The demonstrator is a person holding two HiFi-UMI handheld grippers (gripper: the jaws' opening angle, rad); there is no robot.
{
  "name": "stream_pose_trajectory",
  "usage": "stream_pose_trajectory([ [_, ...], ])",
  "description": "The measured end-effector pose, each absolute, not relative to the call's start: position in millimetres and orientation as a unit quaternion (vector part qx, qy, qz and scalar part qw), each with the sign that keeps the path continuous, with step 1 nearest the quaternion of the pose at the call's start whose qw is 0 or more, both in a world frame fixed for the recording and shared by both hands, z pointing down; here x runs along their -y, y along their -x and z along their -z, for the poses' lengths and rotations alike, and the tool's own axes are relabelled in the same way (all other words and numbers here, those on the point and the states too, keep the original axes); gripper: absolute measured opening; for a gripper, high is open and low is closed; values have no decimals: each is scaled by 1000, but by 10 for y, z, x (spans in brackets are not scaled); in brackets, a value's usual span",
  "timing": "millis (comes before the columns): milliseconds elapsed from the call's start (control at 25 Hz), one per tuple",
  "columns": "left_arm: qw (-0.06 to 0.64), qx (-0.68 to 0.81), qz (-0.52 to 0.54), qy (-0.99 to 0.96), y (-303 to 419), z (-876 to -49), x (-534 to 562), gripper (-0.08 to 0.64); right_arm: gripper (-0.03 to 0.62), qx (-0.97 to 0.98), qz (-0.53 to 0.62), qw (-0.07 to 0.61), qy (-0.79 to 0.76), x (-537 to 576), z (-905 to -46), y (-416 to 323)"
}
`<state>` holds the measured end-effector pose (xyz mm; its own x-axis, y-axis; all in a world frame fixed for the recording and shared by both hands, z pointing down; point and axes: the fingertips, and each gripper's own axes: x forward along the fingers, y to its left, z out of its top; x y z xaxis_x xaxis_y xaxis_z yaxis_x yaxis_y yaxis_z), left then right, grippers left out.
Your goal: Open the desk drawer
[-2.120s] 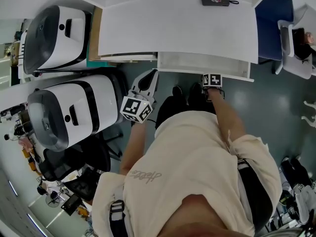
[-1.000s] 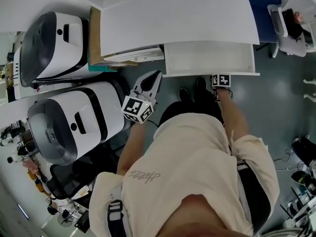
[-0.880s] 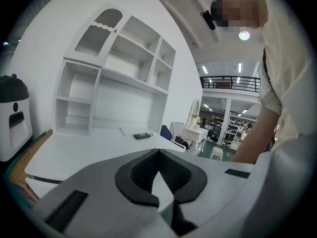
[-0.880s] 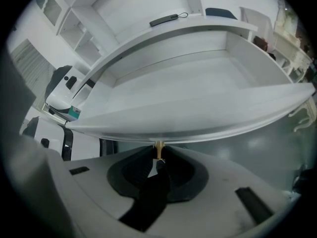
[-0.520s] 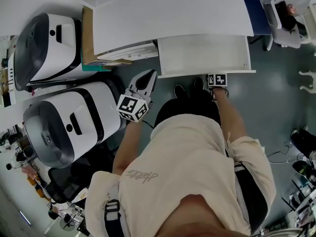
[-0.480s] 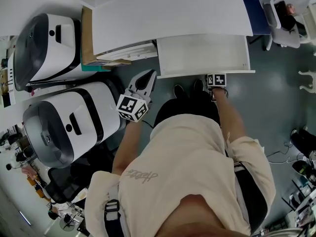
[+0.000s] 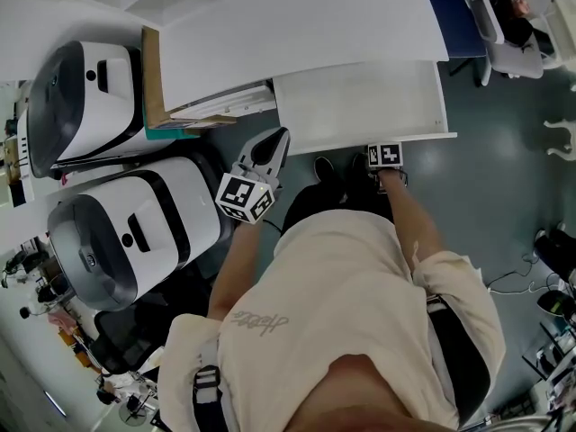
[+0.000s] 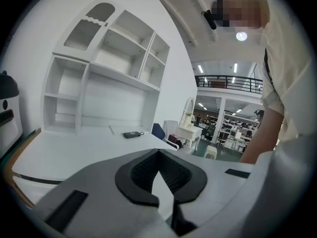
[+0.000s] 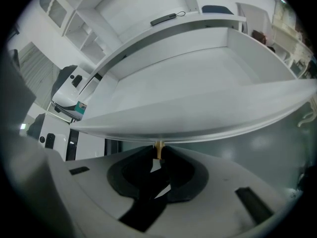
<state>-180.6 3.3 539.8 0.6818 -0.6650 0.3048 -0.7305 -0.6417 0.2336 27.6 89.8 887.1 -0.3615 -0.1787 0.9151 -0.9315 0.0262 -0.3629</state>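
- Drawer (image 7: 360,106) pulled out at upper centre of the head view, under the desk (image 7: 297,34).
- Right gripper (image 9: 159,158), arm reaching steeply down, clenched on the drawer's brass knob (image 9: 158,149).
- Left gripper (image 7: 279,139), forearm bent, jaws pressed together, empty, left of the drawer.

The drawer (image 7: 360,106) stood out from under the desk (image 7: 297,25) toward the person, its knob (image 9: 158,150) between the right gripper's (image 7: 385,154) jaws at the front edge. The left gripper (image 7: 277,142) hung left of the drawer, before the desk. Two machines (image 7: 126,232) stood farther left, and a chair (image 7: 499,34) stood right of the desk.
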Motion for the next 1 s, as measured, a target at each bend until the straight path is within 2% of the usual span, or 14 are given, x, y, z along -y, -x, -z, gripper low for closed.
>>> stream_pose_trajectory([
  [600, 183, 397, -101, -894, 1705, -5510, -27, 2, 85, 631, -548, 356, -419, -975, -8824, -282],
  [800, 183, 399, -91, -894, 1643, -5490, 21, 2, 86, 678, -515, 362, -380, -1110, -8594, -308],
  [1000, 172, 401, -79, -896, 1566, -5455, 89, 2, 86, 708, -500, 339, -366, -1164, -8266, -368],
])
